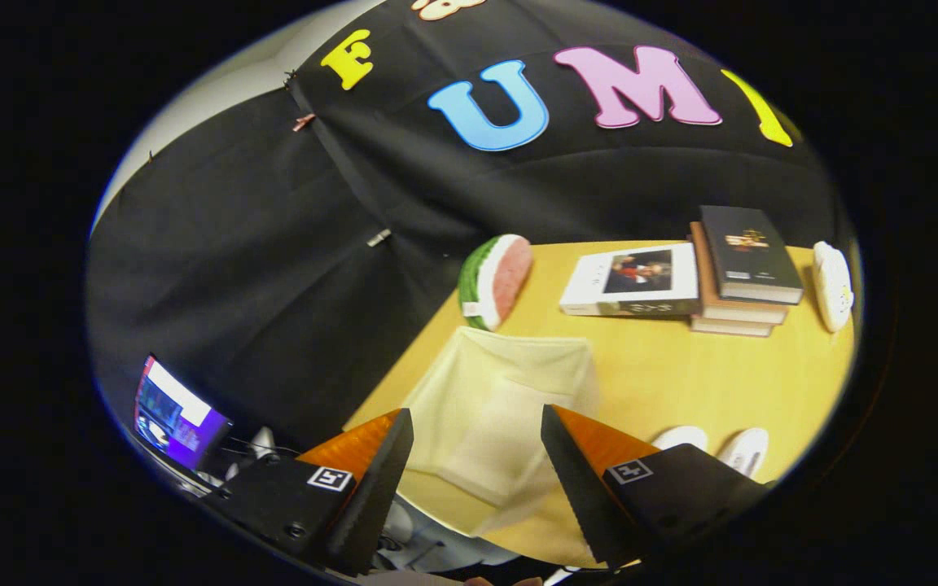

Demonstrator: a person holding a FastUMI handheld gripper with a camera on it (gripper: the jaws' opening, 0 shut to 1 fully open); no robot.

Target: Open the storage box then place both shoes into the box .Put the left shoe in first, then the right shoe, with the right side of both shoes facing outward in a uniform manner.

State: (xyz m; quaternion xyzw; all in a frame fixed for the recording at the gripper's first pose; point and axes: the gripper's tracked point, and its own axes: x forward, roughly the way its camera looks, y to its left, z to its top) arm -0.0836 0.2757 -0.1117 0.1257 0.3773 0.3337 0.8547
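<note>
A lit screen (176,415) sits far left of the pale translucent storage box (501,407), whose lid is still down on the table (681,366). The gripper (477,456) hangs released above the box, fingers spread and touching nothing. Behind the box lies a watermelon-slice toy (495,281), to its right books (681,277), and just right of the fingers two white shoes (717,443).

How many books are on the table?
3. One white book lies flat beside the watermelon toy; a dark book tops a brown book right of it. More may hide beneath.

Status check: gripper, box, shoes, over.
Gripper open, holding nothing. Storage box between the fingers, closed. Both shoes on table beside right finger, untouched. Nothing in the way.
</note>
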